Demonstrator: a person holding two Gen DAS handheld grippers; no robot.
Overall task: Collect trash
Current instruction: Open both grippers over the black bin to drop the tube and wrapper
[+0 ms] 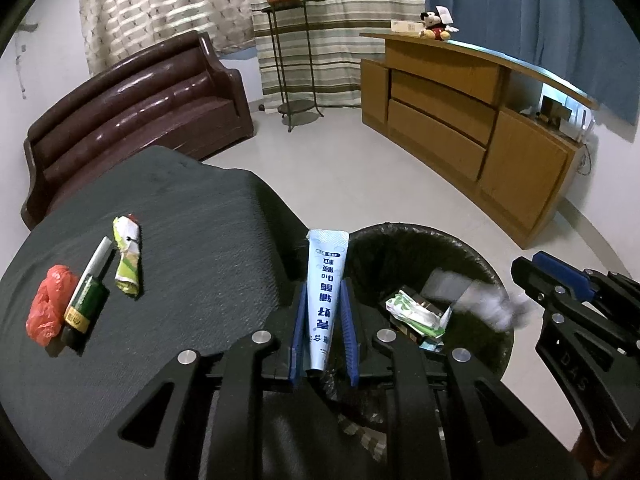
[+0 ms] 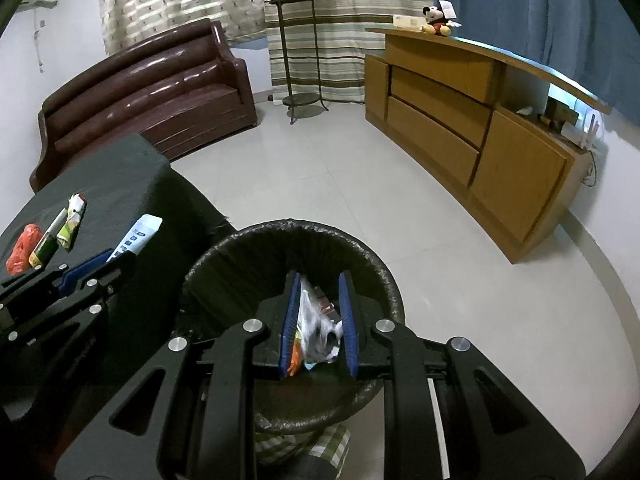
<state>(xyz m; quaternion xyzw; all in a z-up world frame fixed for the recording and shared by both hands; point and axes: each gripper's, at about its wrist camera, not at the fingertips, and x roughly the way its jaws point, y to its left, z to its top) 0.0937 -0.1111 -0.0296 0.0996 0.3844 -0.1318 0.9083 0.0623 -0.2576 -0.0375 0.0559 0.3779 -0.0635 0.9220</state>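
Note:
My left gripper (image 1: 325, 280) is shut on a pale blue toothpaste tube (image 1: 325, 280) and holds it upright at the left rim of the black-lined trash bin (image 1: 416, 230). The tube also shows in the right wrist view (image 2: 138, 234). My right gripper (image 2: 318, 280) is open above the bin (image 2: 240, 236); a blurred clear plastic wrapper (image 2: 318, 326) is between its jaws, falling in the left wrist view (image 1: 490, 306). On the dark table (image 1: 200, 208) lie a red plastic bag (image 1: 50, 306), a green tube (image 1: 90, 284) and a crumpled green-white wrapper (image 1: 128, 254).
The bin holds a green-white packet (image 1: 416, 312) and other scraps. Behind are a brown sofa (image 1: 136, 108), a metal plant stand (image 1: 294, 60) with a potted plant, and a wooden sideboard (image 1: 460, 120) with a Mickey toy (image 1: 436, 24). Light tiled floor lies between.

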